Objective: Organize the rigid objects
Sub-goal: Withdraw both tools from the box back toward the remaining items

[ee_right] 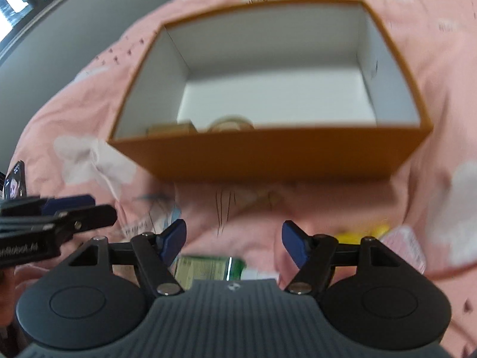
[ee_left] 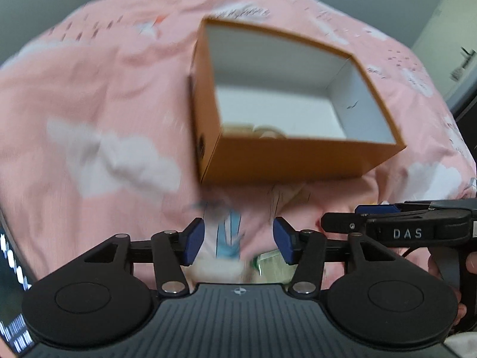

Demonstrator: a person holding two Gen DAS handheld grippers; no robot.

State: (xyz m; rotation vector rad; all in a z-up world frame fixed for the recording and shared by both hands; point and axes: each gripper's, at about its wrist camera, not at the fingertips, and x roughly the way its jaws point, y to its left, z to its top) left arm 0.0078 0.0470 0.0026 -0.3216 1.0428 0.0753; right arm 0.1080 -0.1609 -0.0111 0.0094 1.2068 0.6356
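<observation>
Both gripper pairs, left gripper (ee_left: pixel 238 240) and right gripper (ee_right: pixel 234 243), gape empty; only the right view shows a green packet (ee_right: pixel 208 270).

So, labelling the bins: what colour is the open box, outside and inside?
The box is orange-brown outside and white inside, clearest in the right wrist view.

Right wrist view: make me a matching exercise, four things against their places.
Things:
1. box
2. green packet
3. yellow item
4. left gripper

Places:
A. at the left edge
B. between the right gripper's fingers, low
C. right of the right finger
D. ahead, on the pink bedding

Pairs: 1-D, 2-B, 3-C, 4-A
</observation>
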